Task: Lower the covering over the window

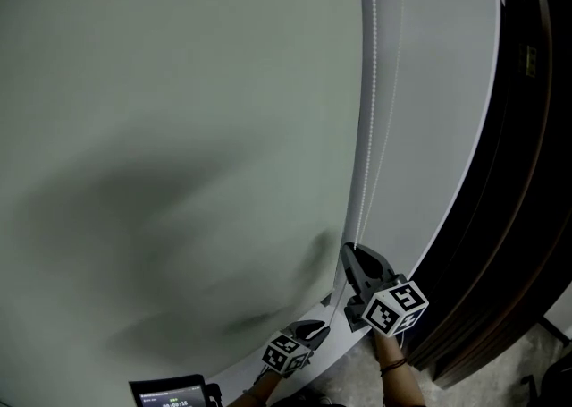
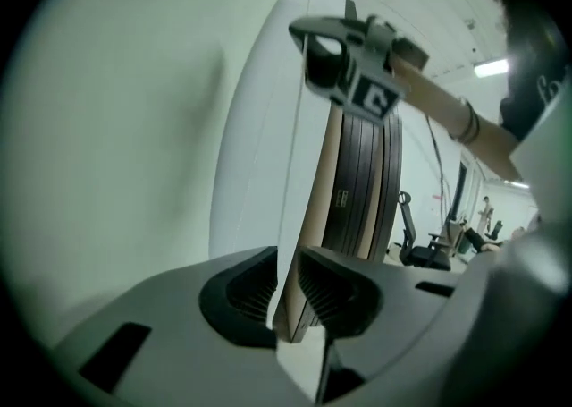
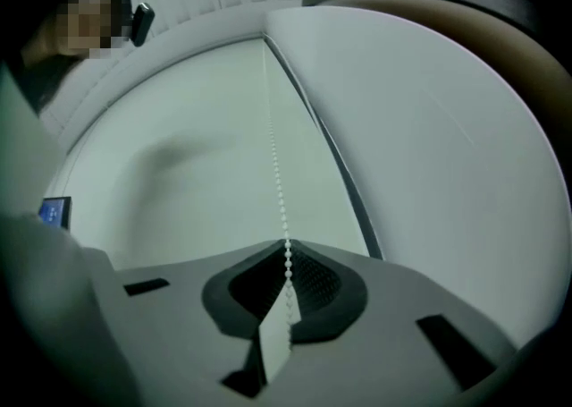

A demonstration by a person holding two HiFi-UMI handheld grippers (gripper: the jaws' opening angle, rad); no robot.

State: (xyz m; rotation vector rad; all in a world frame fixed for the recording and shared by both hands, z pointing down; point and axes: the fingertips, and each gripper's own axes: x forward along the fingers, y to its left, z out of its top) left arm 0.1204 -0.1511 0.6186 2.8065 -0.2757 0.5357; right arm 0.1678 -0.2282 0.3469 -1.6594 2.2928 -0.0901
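The pale green roller blind [image 1: 179,128] fills most of the head view. Its white bead chain [image 1: 369,83] hangs along the blind's right edge. My right gripper [image 1: 349,249] points up and is shut on the bead chain [image 3: 275,173], which runs straight into its closed pads [image 3: 308,275]. Lower and to the left, my left gripper [image 1: 320,329] stands with its jaws a little apart [image 2: 288,293]. I see no chain pressed between its pads. The right gripper [image 2: 304,31] shows above it in the left gripper view.
A white wall strip [image 1: 438,83] lies right of the chain, then a dark door frame [image 1: 527,173]. A small device with a lit screen [image 1: 170,394] sits at the bottom left. Office chairs [image 2: 420,249] stand far behind.
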